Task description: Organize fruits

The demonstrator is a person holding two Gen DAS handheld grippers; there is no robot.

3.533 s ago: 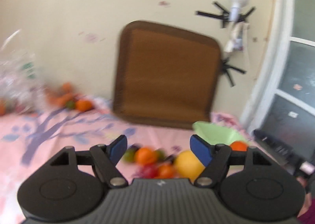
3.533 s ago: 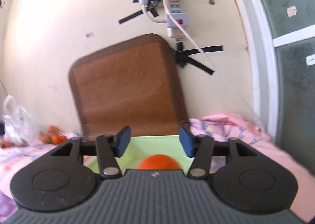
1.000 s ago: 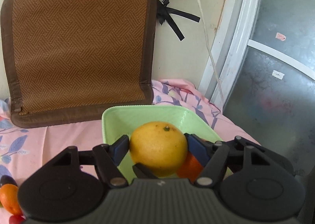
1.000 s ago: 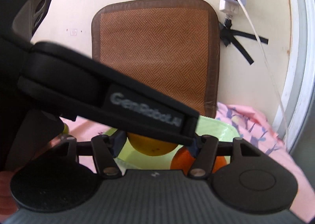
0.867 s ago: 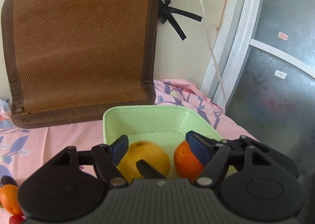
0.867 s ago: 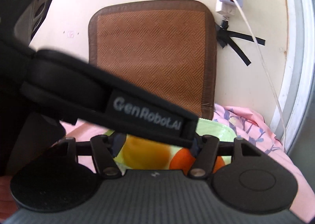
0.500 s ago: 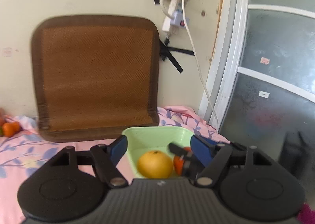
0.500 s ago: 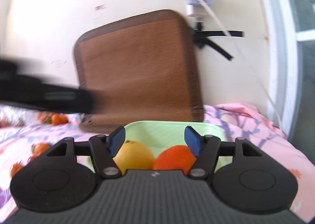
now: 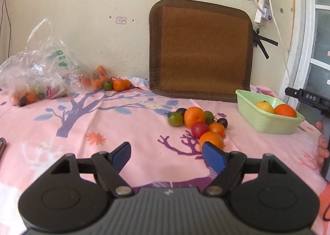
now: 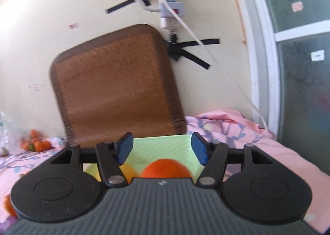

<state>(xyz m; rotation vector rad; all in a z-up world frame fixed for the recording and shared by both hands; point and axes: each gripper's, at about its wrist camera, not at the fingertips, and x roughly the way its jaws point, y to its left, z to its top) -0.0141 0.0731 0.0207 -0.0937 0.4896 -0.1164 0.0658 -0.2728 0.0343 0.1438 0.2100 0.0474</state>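
Grippers: my left gripper (image 9: 166, 155) tilts down over the cloth (image 9: 123, 131), jaws opening, empty, loose fruit (image 9: 201, 124) just ahead. My right gripper (image 10: 162, 149) points nearly level above the basket (image 10: 160, 148), jaws closing on nothing; orange (image 10: 166, 170) and yellow fruit (image 10: 129, 170) inside.

— How does the left gripper (image 9: 166, 155) stand?
— Tilted downward, its blue pads (image 9: 122, 154) apart and the jaws opening; nothing sits between them.

— And the right gripper (image 10: 161, 150)?
— Nearly level, rolled slightly, its jaws closing, with a clear gap between the blue fingertips (image 10: 199, 150) and nothing pressed by them.

— Is the person visible?
— Only fingers of the right hand (image 9: 322, 148), at three o'clock in the left wrist view, wrapped on a dark handle.
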